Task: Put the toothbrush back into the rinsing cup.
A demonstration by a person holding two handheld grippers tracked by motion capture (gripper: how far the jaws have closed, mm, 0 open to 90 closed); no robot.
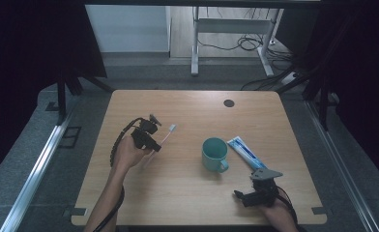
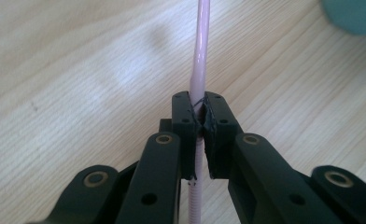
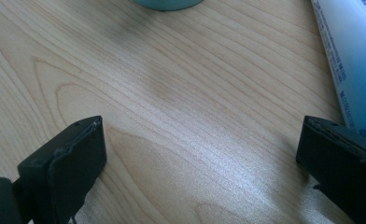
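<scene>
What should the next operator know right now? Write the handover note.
Left gripper: shut on the pink toothbrush at its handle, head pointing toward the table's far side, left of the mug.
Right gripper: open, holding nothing, low over the table near the front right edge, with the toothpaste just beyond it.
Mug: upright mid-table, handle toward the person; toothpaste lies flat to its right.
Done: toothbrush gripped.
Left, probably: put the toothbrush in the mug; the toothpaste is untouched.
</scene>
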